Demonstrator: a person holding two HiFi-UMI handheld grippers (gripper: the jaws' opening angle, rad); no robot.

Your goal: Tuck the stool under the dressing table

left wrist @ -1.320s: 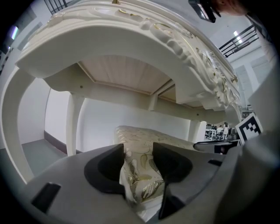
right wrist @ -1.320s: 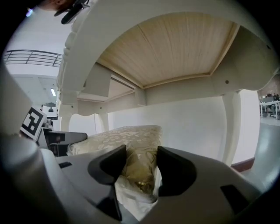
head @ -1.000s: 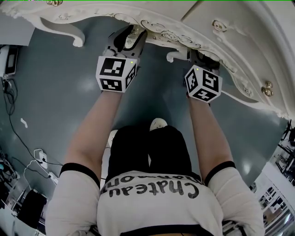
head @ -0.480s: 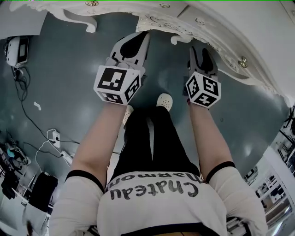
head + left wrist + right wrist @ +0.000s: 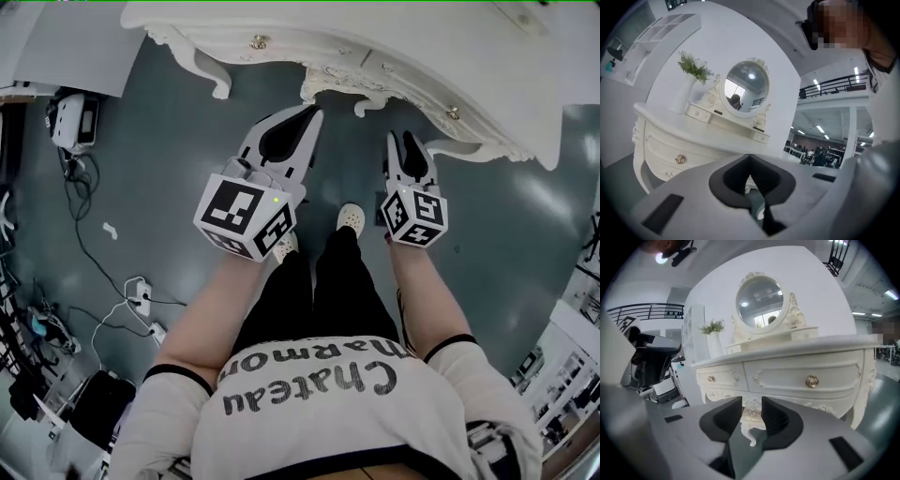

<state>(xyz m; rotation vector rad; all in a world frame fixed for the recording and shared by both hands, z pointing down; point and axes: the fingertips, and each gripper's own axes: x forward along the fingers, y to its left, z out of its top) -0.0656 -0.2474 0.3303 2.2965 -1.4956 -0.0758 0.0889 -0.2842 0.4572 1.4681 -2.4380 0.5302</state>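
Ahead of both tongs and not touching them, the stool sits under the table with only its carved edge and a leg showing, so the tucking looks done. The left tongs have their jaws pressed together on nothing. The right tongs have their jaws apart; they have just been closing, with nothing between them. I judge that both hang free because no more pushing is needed.
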